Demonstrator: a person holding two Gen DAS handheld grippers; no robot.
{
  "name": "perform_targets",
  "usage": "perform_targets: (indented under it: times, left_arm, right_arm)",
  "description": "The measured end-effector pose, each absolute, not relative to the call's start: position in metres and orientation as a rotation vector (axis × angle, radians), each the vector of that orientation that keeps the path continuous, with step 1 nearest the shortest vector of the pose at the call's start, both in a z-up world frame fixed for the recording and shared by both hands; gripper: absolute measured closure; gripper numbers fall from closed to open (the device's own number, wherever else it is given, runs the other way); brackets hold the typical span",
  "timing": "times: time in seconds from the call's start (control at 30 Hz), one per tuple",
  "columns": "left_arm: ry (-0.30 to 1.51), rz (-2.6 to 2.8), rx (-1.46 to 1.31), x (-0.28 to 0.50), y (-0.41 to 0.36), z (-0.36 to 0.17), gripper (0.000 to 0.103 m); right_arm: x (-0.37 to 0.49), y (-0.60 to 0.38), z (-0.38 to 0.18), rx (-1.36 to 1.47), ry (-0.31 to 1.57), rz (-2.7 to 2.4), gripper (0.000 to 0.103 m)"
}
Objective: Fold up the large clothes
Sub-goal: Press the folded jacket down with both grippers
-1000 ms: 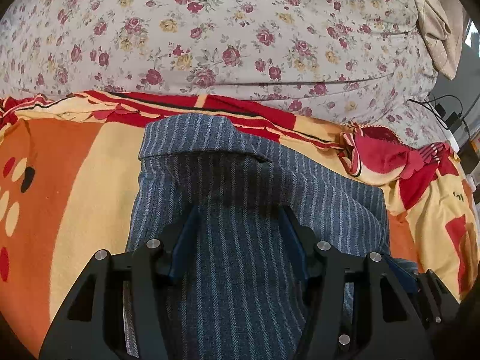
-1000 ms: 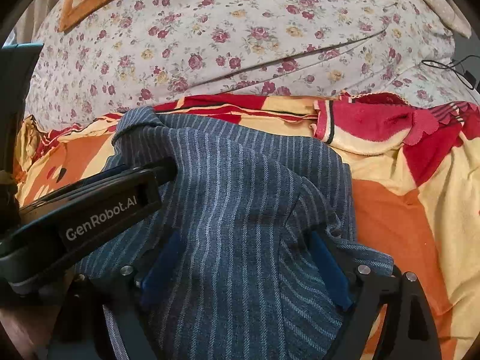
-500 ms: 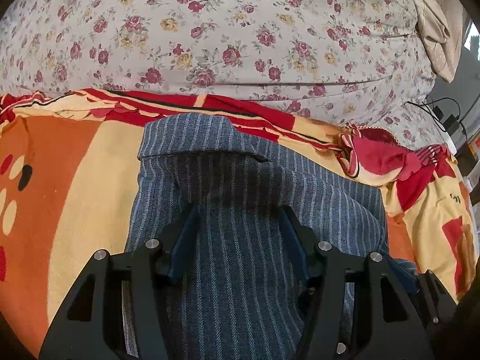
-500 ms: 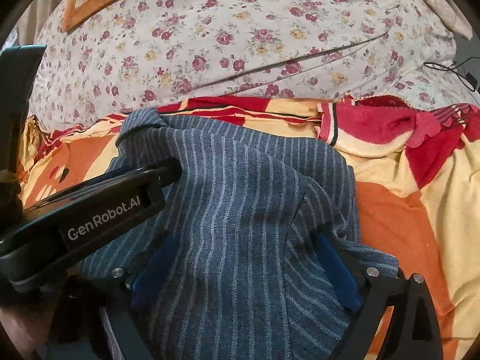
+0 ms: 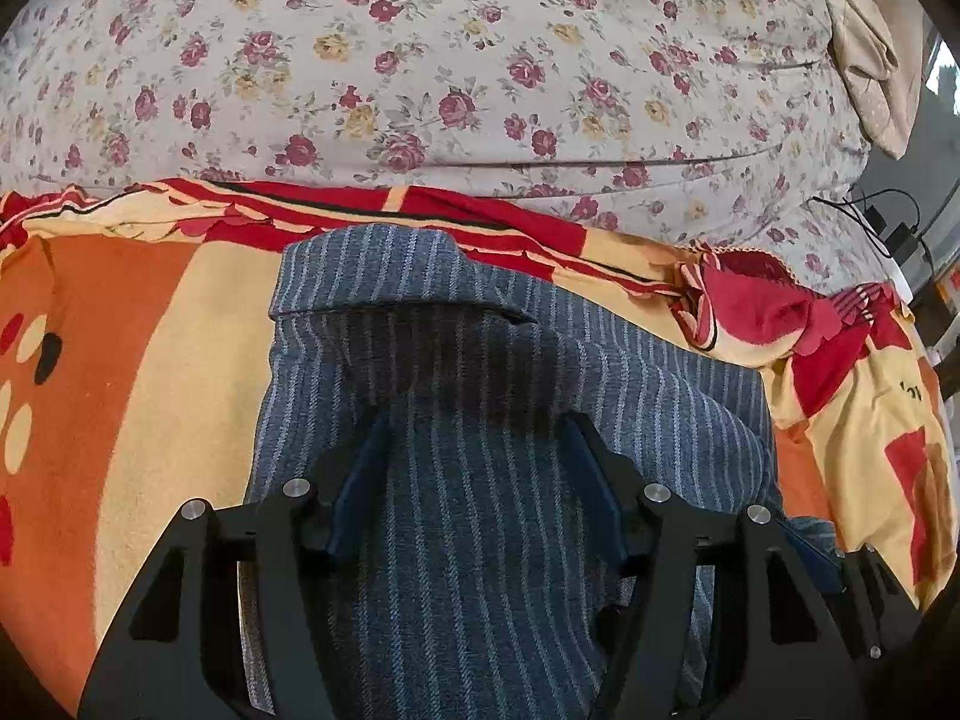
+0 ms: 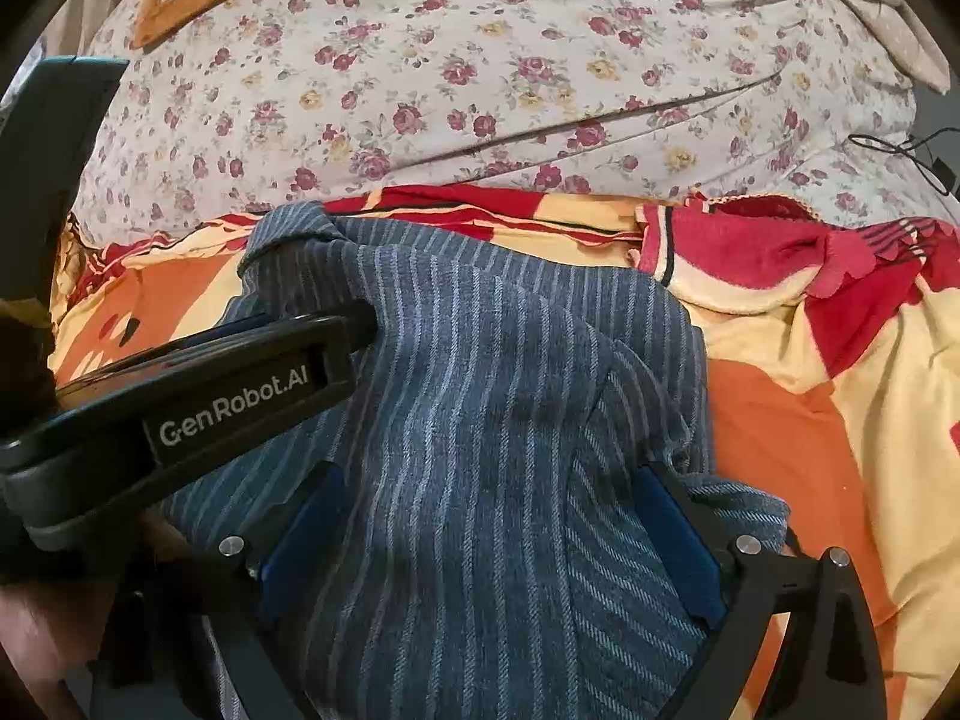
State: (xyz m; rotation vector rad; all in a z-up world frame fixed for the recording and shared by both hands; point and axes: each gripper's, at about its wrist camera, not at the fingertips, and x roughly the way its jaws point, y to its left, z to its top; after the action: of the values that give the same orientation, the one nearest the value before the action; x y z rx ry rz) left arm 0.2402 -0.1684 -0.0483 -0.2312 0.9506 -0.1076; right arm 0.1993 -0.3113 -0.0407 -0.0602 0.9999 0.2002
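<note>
A folded blue pinstriped garment (image 5: 480, 540) lies on an orange, yellow and red blanket (image 5: 150, 420). My left gripper (image 5: 474, 420) hovers over its middle; the jaws are opening, the striped cloth lies under and between them, and the blue pads (image 5: 354, 486) do not press on it. In the right wrist view the same garment (image 6: 480, 420) fills the centre. My right gripper (image 6: 489, 474) stands wide open above it and holds nothing. The left gripper's black housing (image 6: 228, 396) crosses that view at the left, resting over the garment's left side.
A floral bedsheet (image 5: 420, 60) covers the bed behind the blanket. A bunched red part of the blanket (image 6: 780, 264) sits right of the garment. Beige cloth (image 5: 864, 48) and black cables (image 5: 888, 228) lie at the far right. A person's hand (image 6: 24, 630) shows at lower left.
The right gripper's jaws have spread wider over the garment. The left jaws have widened slightly. Neither hand has shifted, and the garment lies as before.
</note>
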Motion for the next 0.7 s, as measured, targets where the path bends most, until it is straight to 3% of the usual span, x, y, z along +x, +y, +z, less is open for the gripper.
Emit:
perform_targets:
  times: [0.7]
  left_arm:
    - [0.951, -0.137, -0.261, 0.2404, -0.1665, -0.0487, 0.036]
  right_arm:
    - [0.1918, -0.3119, -0.0396, -0.072, 0.990, 0.200, 0.003]
